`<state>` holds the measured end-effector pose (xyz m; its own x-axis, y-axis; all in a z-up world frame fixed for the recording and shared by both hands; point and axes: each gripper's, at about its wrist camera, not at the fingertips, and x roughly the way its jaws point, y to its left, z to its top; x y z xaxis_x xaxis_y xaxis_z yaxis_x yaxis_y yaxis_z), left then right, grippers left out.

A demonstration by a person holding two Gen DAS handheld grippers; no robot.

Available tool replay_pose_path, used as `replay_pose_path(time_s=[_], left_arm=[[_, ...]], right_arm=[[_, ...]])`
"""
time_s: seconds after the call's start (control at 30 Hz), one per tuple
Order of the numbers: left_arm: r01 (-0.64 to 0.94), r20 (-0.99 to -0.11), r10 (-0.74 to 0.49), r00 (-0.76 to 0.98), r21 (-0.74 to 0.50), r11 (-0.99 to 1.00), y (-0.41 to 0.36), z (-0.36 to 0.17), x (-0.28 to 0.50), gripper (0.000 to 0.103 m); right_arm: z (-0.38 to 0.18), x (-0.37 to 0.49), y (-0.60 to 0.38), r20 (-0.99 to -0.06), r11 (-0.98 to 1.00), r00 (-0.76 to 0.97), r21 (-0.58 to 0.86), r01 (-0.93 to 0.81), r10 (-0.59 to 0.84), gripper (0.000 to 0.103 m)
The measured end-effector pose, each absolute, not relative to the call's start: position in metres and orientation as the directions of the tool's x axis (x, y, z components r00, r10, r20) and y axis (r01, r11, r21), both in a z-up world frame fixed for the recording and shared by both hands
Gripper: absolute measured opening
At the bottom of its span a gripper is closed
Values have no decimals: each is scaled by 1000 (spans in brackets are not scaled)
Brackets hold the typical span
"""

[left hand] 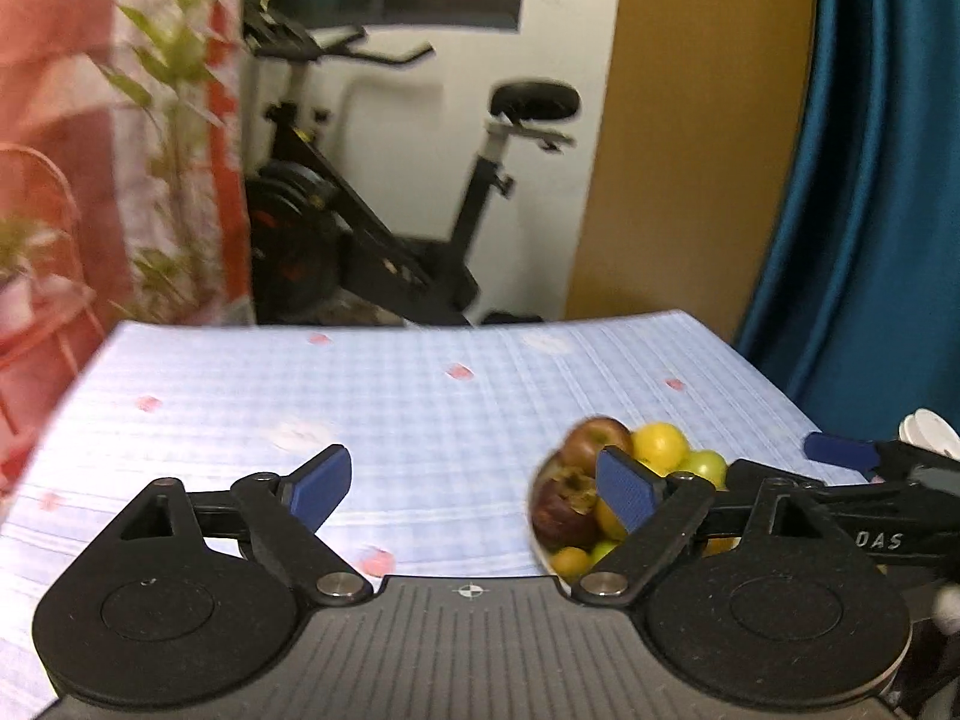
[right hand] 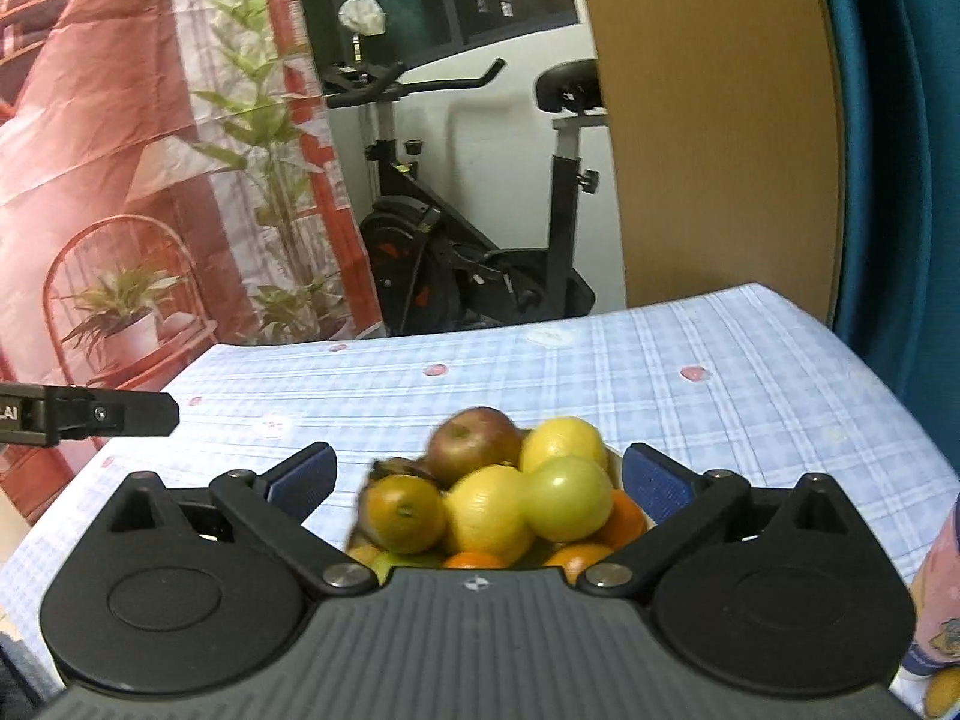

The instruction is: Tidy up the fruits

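Left gripper: our fingers spread, lower centre
Right gripper: spread before fruit bowl
Writing: we read "DAS", lower right, left view

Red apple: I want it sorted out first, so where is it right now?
The red apple sits at the back of the fruit pile, left of a yellow lemon, between the open right gripper's fingers in the right wrist view.
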<state>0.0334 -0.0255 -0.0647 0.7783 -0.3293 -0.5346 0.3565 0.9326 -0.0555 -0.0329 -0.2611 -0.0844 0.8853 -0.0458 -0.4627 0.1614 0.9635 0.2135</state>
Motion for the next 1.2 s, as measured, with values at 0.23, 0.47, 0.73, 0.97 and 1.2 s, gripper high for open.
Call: replay_pose_path(time_s=[0.23,0.47,0.73,0.97,1.2], left_arm=[[307,-488,-273,829,-12,952,-5,-33,3,93],[272,-460,-258,849,-38,962,6,-19,-14,94],[253,-445,-243,862,-37,967,6,-18,-18,94],[243,-445,-231,865,-30,970,5,-20,-20,95],[241,-444,-228,866,-28,970,6,-19,-21,95]], right_arm=[[-40,-48,-231,-456,978,886,139,157,-77,103],[-16,-60,-216,-428,983,901,127,135,-69,103],[-12,-62,-212,-429,985,902,126,121,-56,103],[-14,-60,-215,-442,983,896,144,117,-42,103],[-14,-62,-216,-447,981,894,152,121,-41,103]])
